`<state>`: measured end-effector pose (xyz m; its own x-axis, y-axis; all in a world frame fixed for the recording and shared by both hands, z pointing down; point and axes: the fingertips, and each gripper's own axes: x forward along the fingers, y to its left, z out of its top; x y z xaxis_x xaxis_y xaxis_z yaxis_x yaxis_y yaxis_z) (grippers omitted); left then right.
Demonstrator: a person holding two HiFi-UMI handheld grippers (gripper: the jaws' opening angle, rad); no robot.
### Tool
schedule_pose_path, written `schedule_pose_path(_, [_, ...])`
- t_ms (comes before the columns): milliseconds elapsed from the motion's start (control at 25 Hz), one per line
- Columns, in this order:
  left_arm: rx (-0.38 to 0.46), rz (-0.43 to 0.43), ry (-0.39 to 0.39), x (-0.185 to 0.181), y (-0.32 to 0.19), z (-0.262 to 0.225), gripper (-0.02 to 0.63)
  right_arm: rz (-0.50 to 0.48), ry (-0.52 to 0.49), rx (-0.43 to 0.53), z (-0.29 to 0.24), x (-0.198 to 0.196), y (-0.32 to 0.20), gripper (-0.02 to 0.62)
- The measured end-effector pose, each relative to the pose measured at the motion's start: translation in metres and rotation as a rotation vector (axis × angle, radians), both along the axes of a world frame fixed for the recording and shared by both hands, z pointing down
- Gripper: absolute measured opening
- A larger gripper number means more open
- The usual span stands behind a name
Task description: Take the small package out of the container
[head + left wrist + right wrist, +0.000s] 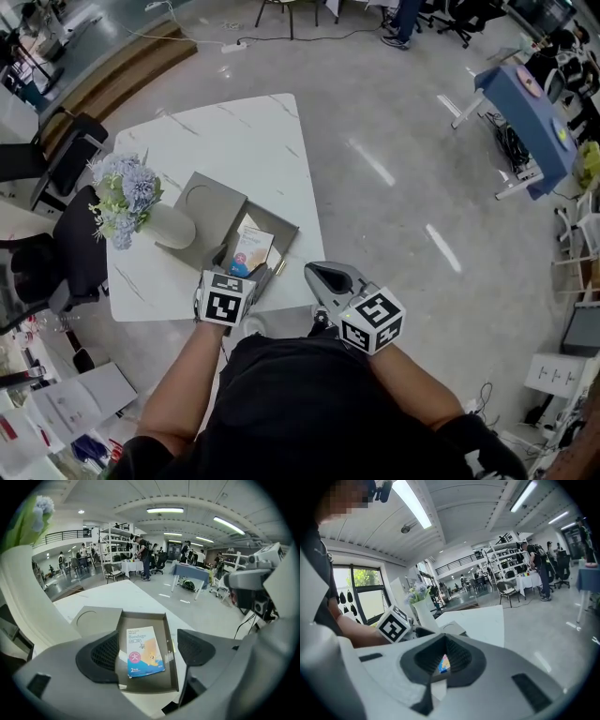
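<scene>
The small package (251, 249) (143, 651), a flat bandage pack printed white, pink and blue, lies in an open grey tray-like container (283, 232) (169, 667) on the white table (244, 131). My left gripper (236, 270) (147, 652) is open at the container's near end, its jaws standing on either side of the package's near edge without touching it. My right gripper (325, 276) (443, 666) is shut and empty, just off the table's near right corner. Through the small gap between its pads a sliver of the package (444, 663) shows.
The container's grey lid (206, 202) (91, 618) lies to its left. A white vase (173, 227) (423, 613) with pale blue flowers (122, 197) stands on the lid's near left part. Black chairs (66, 150) line the table's left side; polished floor lies to the right.
</scene>
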<state>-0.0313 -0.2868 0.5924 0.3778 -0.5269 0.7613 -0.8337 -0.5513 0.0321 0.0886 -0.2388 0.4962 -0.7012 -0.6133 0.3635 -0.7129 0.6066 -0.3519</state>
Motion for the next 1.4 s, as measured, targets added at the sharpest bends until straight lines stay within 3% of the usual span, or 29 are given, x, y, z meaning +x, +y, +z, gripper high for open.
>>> schedule_pose_path(360, [-0.107, -0.035, -0.076, 0.003, -0.019, 0.060, 0.390, -0.038, -0.002, -0.028, 0.011, 0.009, -0.012, 0.002])
schedule_pose_path(920, [-0.215, -0.046, -0.121, 0.008, -0.025, 0.097, 0.390, -0.081, 0.024, -0.050, 0.015, 0.017, -0.031, 0.002])
schedule_pose_path(1080, [-0.228, -0.053, -0.171, 0.002, -0.025, 0.107, 0.390, -0.086, 0.024, -0.049, 0.015, 0.017, -0.033, 0.002])
schedule_pose_path(1400, [-0.290, -0.074, -0.137, 0.001, -0.021, 0.121, 0.395, -0.087, 0.025, -0.060, 0.021, 0.014, -0.033, 0.002])
